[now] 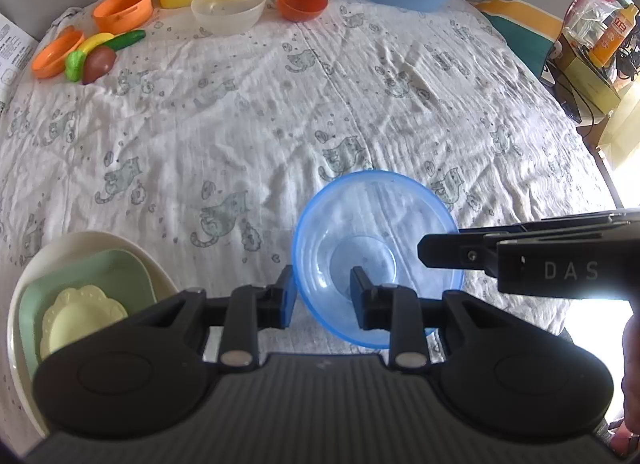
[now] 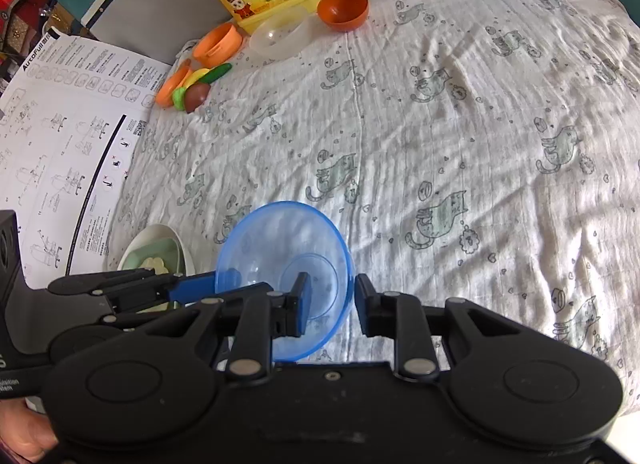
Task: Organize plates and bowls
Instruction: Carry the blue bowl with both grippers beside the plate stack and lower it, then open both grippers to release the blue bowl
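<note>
Both grippers straddle the clear blue bowl [image 1: 376,260]: left gripper [image 1: 323,292] over its left rim, right gripper [image 2: 331,300] over the right, fingers spread, not clamped. Stacked plates [image 1: 80,304] sit just left.

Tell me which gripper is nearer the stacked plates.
Left. The left gripper sits just right of the plate stack; the right gripper is farther right, across the blue bowl.

My right gripper [image 2: 329,304] straddles the near-right rim of the clear blue bowl [image 2: 280,248] — one finger inside, one outside, jaws apart. The left gripper [image 2: 192,288] reaches its left rim, beside the stacked plates [image 2: 140,244].
</note>
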The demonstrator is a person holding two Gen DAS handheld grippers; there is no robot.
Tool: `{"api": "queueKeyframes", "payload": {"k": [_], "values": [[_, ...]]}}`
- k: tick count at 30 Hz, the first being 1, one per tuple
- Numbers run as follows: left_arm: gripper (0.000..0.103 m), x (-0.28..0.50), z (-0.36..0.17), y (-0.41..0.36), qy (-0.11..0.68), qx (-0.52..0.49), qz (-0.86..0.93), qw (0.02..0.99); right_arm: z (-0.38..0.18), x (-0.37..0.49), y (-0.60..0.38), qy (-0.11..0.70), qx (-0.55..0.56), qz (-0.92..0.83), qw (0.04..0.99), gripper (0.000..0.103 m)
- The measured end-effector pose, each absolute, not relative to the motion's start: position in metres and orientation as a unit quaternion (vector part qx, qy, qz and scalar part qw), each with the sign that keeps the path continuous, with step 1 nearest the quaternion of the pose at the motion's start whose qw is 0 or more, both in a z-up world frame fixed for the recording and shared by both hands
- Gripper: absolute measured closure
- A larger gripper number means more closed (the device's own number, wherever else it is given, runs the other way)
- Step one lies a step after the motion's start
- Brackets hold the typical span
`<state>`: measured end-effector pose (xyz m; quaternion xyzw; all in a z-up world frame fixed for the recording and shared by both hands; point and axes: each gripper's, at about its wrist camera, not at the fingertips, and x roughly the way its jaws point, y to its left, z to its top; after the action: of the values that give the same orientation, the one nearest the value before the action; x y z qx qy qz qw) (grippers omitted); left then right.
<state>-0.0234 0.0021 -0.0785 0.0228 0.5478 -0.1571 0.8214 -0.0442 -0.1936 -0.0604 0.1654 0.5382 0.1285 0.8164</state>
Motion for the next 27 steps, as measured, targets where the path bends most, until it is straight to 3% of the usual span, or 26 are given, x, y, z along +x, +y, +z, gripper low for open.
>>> {"api": "queueKeyframes", "payload": {"k": [13,16,17,18,20,22,27], "values": [[0.076,-0.022,-0.083,0.005,0.551,0.019,-0.156,0.820,-0.063,-0.042,-0.191,0.544,0.159,0.127,0.814,0.078],[0.068,-0.024,-0.083,0.005,0.545,0.022,-0.156,0.824,-0.063,-0.042,-0.191,0.543,0.155,0.123,0.816,0.076],[0.053,-0.025,-0.081,0.005,0.540,0.023,-0.155,0.827,-0.063,-0.042,-0.191,0.542,0.154,0.122,0.818,0.068],[0.032,-0.027,-0.079,0.006,0.533,0.025,-0.153,0.832,-0.062,-0.042,-0.191,0.540,0.153,0.120,0.819,0.061],[0.006,-0.030,-0.074,0.007,0.514,0.033,-0.143,0.845,-0.060,-0.042,-0.194,0.535,0.159,0.115,0.822,0.021],[0.000,-0.031,-0.068,0.011,0.495,0.044,-0.130,0.858,-0.055,-0.042,-0.197,0.522,0.161,0.107,0.831,0.006],[0.000,-0.027,-0.061,0.028,0.484,0.014,-0.112,0.868,-0.048,-0.037,-0.209,0.510,0.177,0.093,0.837,0.000]]}}
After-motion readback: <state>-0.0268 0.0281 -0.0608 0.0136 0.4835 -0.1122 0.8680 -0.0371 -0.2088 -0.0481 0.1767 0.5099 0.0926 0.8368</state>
